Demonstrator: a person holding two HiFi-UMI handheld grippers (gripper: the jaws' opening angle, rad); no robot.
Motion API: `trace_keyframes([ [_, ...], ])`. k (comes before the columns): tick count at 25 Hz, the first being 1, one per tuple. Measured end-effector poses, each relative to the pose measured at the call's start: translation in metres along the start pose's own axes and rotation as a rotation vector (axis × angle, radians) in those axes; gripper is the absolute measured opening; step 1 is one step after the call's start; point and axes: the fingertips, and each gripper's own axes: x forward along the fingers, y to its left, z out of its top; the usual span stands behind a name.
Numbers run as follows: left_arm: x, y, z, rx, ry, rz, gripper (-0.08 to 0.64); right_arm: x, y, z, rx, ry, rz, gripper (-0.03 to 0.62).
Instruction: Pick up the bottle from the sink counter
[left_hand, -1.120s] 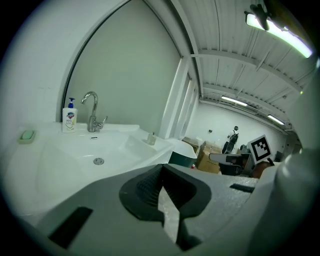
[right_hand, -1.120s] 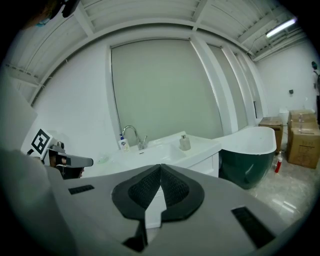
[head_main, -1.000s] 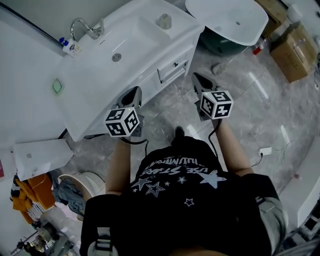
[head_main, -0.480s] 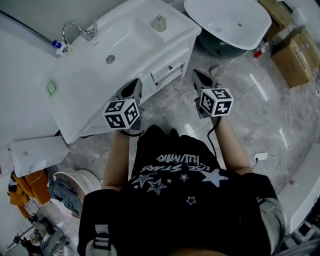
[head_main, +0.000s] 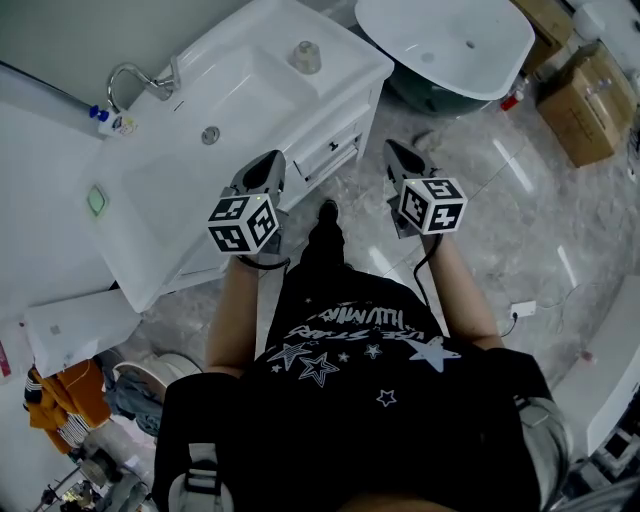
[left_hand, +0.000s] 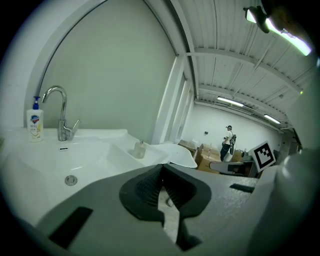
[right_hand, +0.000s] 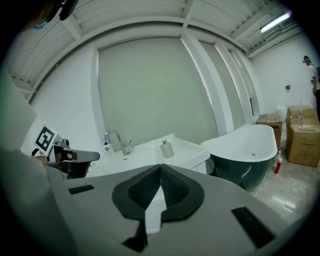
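White counter (head_main: 150, 205) edge near left gripper (head_main: 266, 166).

two bottles (head_main: 305, 56), two grippers (head_main: 268, 162), one tap (head_main: 140, 78)

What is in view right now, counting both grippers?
sink counter: one, white, ahead of the person, to the left
faucet: one, chrome, at the counter's back edge
pump bottle: one, white with a blue top, beside the faucet
small bottle: one, clear, on the counter's far right corner
green item: one, on the counter's left end; too small to identify
bathtub: one, white inside and dark green outside, right of the counter
cardboard boxes: at least two, brown, on the floor past the bathtub
left gripper: one, grey, shut and empty, by the counter's front edge
right gripper: one, grey, shut and empty, over the floor
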Motion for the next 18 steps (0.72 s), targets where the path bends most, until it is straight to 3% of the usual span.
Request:
trace_keyframes([
  [18,0.14,0.054,0.049,0.013,0.037,-0.112,0.009,0.115,-0.054,0.044,0.009,0.033,-0.056,0.006],
])
